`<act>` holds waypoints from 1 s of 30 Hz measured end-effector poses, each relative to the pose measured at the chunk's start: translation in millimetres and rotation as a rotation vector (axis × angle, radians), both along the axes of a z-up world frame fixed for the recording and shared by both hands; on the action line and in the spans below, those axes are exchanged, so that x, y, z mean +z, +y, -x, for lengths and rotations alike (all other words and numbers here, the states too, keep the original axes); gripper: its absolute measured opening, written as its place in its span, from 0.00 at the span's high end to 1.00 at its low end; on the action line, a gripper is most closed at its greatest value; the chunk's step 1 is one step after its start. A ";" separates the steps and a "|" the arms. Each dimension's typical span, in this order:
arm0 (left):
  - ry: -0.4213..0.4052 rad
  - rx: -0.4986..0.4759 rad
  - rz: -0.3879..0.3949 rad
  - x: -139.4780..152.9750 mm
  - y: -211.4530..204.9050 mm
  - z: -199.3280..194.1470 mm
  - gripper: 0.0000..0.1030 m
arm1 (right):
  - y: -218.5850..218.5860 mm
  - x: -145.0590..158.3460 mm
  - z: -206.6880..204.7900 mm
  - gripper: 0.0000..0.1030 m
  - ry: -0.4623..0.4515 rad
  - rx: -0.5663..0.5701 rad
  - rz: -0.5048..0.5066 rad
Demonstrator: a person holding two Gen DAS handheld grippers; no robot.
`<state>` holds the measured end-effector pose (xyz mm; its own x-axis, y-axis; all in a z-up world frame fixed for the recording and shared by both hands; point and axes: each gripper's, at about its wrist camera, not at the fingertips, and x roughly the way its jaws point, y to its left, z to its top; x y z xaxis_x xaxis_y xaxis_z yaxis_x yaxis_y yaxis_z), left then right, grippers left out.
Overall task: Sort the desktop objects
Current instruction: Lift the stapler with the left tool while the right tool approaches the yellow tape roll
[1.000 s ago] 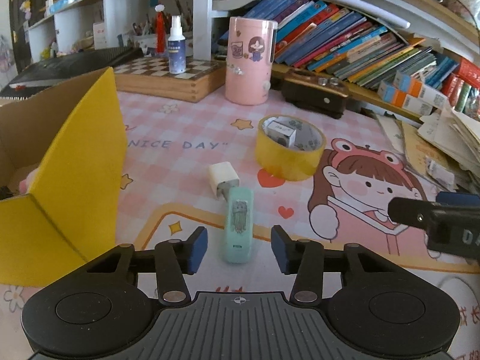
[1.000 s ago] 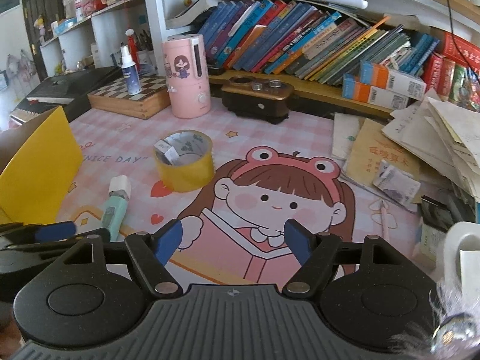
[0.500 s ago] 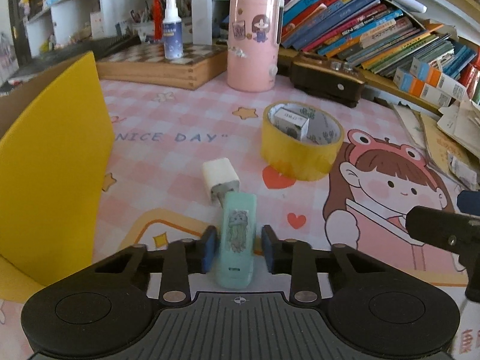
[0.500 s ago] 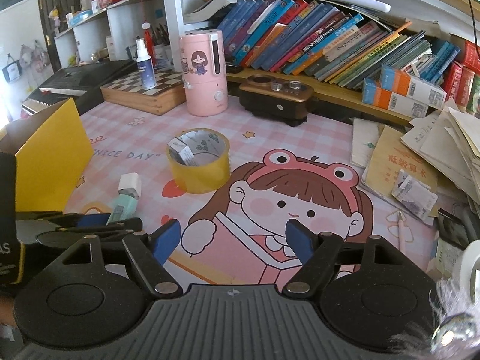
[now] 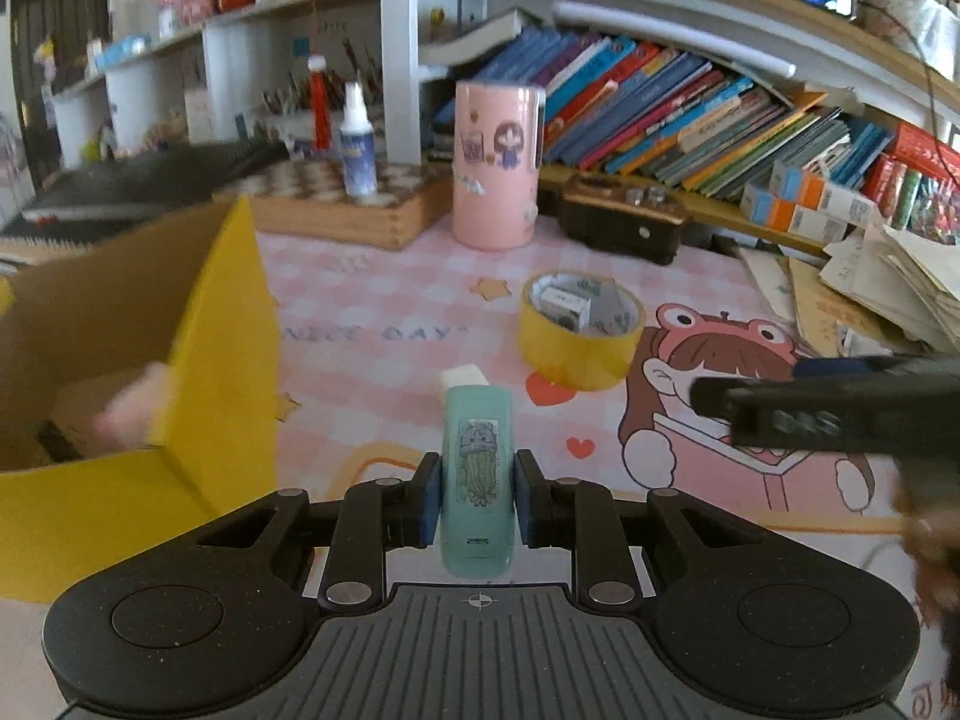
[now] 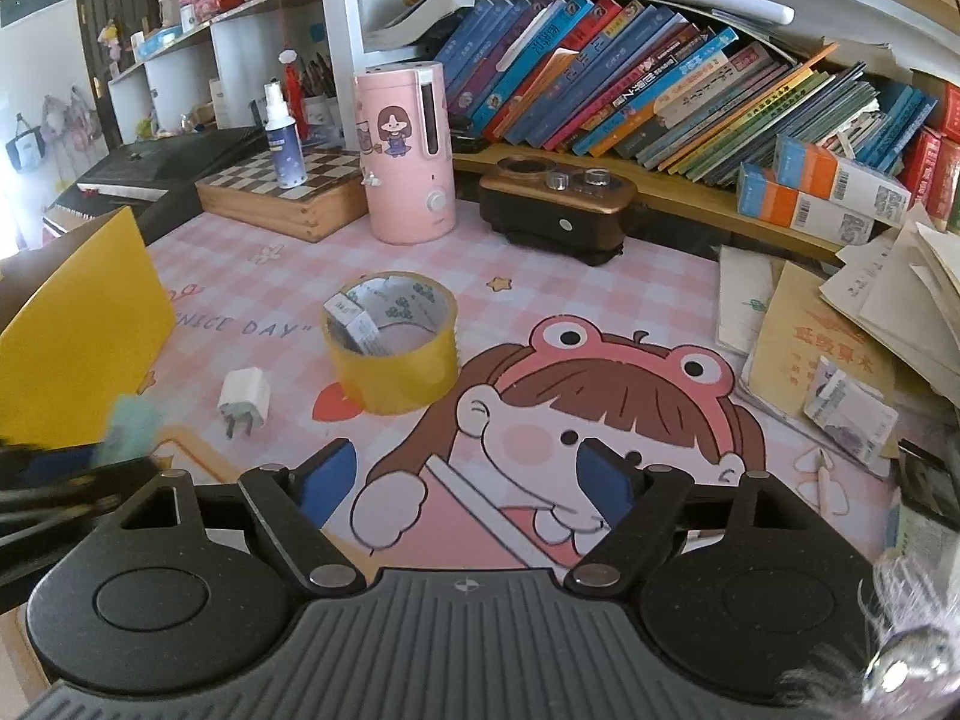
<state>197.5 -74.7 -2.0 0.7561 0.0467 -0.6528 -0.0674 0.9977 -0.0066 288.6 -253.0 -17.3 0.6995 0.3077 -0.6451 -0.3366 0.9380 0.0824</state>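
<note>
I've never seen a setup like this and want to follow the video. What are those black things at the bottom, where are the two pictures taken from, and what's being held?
They are hand-held tongs, one in each of a person's hands, with a camera on each looking forward along the fingers. One picture comes from the left tongs, clamped on a mint-green stapler-like gadget. The other comes from the right tongs, whose jaws are opening with nothing between them. On the pink desk mat lie a white charger plug and a yellow tape roll; a pink humidifier stands behind. A yellow cardboard box sits to the left.
</note>
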 end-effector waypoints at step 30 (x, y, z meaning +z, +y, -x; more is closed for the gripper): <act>-0.034 0.057 -0.063 27.2 6.0 46.1 0.78 | 77.8 -45.6 -101.8 0.04 -0.070 0.231 0.098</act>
